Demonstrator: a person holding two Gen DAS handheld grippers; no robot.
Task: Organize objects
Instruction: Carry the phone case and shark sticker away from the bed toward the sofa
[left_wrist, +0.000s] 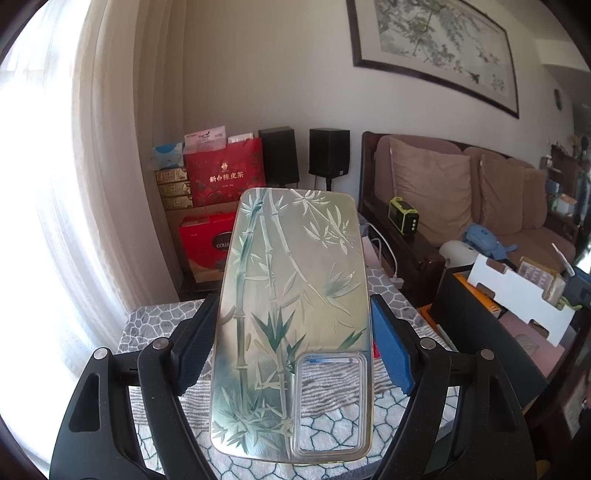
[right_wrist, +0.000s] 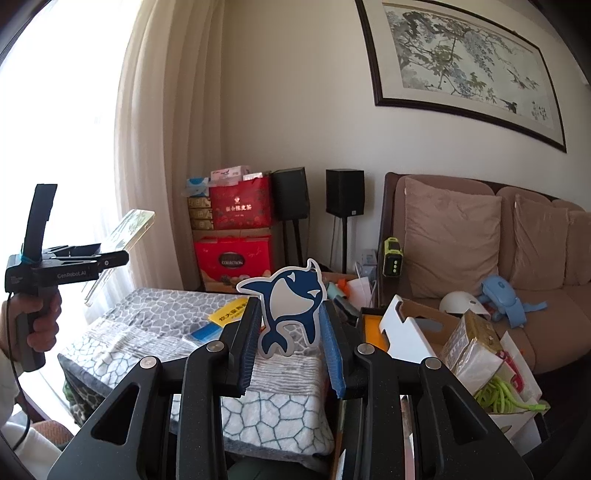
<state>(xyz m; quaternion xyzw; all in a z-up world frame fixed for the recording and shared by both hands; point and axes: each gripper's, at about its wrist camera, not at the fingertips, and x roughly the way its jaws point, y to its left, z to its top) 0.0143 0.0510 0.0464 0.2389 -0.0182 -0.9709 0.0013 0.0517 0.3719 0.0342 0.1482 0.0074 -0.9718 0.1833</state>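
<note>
A clear phone case (left_wrist: 291, 295) printed with green bamboo fills the left wrist view. My left gripper (left_wrist: 293, 306) is shut on its long sides and holds it above the table's patterned grey cloth (left_wrist: 332, 424). In the right wrist view that same left gripper (right_wrist: 74, 258) sits at the far left in a person's hand (right_wrist: 40, 321), with the phone case (right_wrist: 129, 225) tilted up. My right gripper (right_wrist: 289, 314) is shut on a flat blue and white whale cutout (right_wrist: 288, 291), which stands upright between the pads, over the cloth (right_wrist: 147, 321).
A yellow packet (right_wrist: 229, 314) and a blue item (right_wrist: 207, 332) lie on the cloth. An open cardboard box (right_wrist: 406, 325) with tissue packs and a green cord stands to the right. Behind are red gift boxes (right_wrist: 236, 254), two black speakers (right_wrist: 343, 192) and a brown sofa (right_wrist: 480, 240).
</note>
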